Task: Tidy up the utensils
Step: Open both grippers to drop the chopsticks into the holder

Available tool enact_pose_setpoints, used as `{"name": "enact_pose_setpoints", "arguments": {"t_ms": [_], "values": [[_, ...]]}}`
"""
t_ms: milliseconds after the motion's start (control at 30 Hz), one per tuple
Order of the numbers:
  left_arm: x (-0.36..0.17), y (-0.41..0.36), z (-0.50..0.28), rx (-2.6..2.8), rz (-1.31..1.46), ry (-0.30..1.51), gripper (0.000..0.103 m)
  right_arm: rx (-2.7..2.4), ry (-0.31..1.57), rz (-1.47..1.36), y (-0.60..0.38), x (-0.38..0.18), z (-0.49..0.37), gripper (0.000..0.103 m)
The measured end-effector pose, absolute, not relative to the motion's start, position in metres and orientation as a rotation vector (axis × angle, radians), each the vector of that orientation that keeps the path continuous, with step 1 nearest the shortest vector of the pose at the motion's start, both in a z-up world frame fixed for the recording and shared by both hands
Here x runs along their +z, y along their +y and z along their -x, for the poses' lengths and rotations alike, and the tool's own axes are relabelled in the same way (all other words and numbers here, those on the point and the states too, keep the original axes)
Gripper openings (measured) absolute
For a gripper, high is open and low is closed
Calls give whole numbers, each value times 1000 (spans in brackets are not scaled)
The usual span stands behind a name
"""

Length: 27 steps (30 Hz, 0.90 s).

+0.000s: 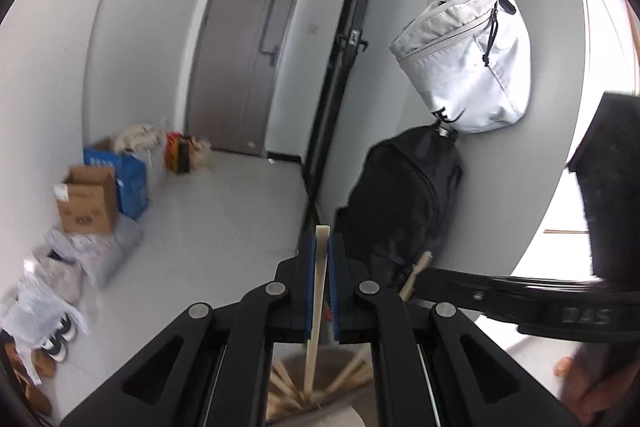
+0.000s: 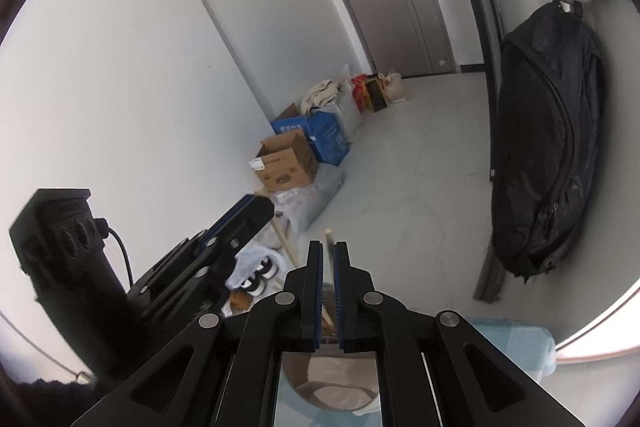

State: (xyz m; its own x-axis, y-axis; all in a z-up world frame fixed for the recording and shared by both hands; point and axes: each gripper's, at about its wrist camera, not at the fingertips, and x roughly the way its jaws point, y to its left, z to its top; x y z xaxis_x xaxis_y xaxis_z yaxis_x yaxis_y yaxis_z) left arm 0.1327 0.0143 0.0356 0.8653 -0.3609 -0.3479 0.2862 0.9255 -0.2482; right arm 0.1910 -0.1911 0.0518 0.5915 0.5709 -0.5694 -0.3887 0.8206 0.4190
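My left gripper [image 1: 322, 239] is shut on a pale wooden chopstick [image 1: 316, 307] that runs up between its blue pads and sticks out past the tips. Its lower end reaches into a round beige holder [image 1: 290, 361] with several more chopsticks [image 1: 352, 373] fanned inside. My right gripper [image 2: 329, 247] is shut on a second chopstick [image 2: 328, 233], whose tip pokes out above the pads, over the same holder [image 2: 304, 393]. In the right wrist view the left gripper [image 2: 260, 203] crosses from the left with its chopstick [image 2: 286, 247]. The right gripper [image 1: 420, 269] enters the left wrist view from the right.
The holder stands on a light blue cloth [image 2: 516, 343]. A black backpack [image 2: 548, 147] and a white bag [image 1: 468, 59] hang on the wall to the right. Cardboard boxes [image 2: 286, 163], plastic bags and shoes [image 1: 56, 343] line the left wall. A grey door [image 1: 244, 55] stands at the far end.
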Motion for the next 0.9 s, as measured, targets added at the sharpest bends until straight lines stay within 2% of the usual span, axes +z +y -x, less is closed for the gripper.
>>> {"name": "enact_pose_setpoints", "arguments": {"t_ms": [167, 333, 400, 467, 533, 600, 833, 900], "values": [[39, 24, -123, -389, 207, 453, 2, 571, 759, -301, -190, 46, -181, 7], [40, 31, -116, -421, 222, 504, 4, 553, 748, -321, -190, 41, -165, 23], [40, 31, -112, -457, 234, 537, 13, 548, 734, -326, -191, 41, -155, 25], [41, 31, -104, -472, 228, 541, 32, 541, 721, -338, -193, 42, -147, 29], [40, 30, -96, -492, 224, 544, 40, 527, 702, -354, -198, 43, -136, 35], [38, 31, -93, -484, 223, 567, 41, 512, 683, -372, -205, 43, -125, 39], [44, 45, -74, -406, 256, 569, 42, 491, 639, -422, -225, 44, -90, 43], [46, 48, -66, -361, 259, 564, 48, 495, 605, -424, -228, 49, -78, 48]]}}
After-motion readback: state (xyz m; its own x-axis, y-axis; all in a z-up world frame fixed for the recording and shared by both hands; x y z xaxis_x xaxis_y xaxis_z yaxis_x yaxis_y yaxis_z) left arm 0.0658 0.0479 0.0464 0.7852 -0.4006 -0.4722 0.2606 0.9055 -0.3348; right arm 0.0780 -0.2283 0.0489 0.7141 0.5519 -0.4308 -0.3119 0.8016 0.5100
